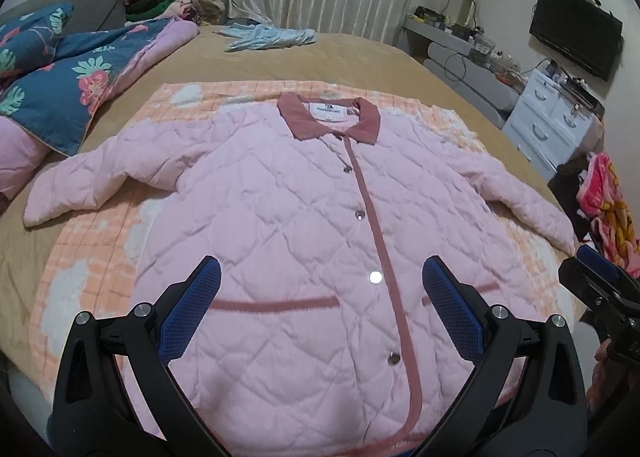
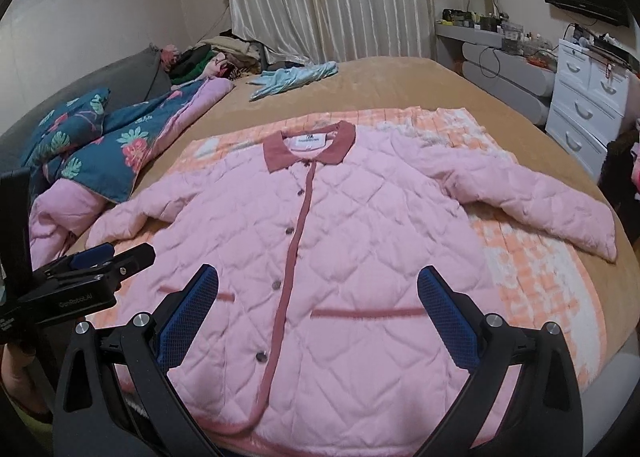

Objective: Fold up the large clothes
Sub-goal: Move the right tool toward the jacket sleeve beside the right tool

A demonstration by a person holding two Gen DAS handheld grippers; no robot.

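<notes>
The pink quilted jacket (image 1: pixel 280 217) is spread flat, buttoned, on the checked blanket (image 1: pixel 92 257) atop the bed (image 1: pixel 360 57). Both grippers — left gripper (image 1: pixel 322 277), right gripper (image 2: pixel 318 285) — are held above its hem, fingers spread and empty; each sleeve is best pinched near the cuff and laid across the jacket's front.

The jacket (image 1: pixel 280 217) lay flat and unfolded across the checked blanket (image 1: pixel 80 257), with bare bed (image 1: pixel 320 57) open beyond its collar. A floral quilt (image 1: pixel 52 69) crowded the left sleeve's side; a blue garment (image 1: pixel 272 37) lay far back. Both grippers (image 1: pixel 320 297) (image 2: pixel 318 297) hung above the hem, jaws spread, nothing between them.
</notes>
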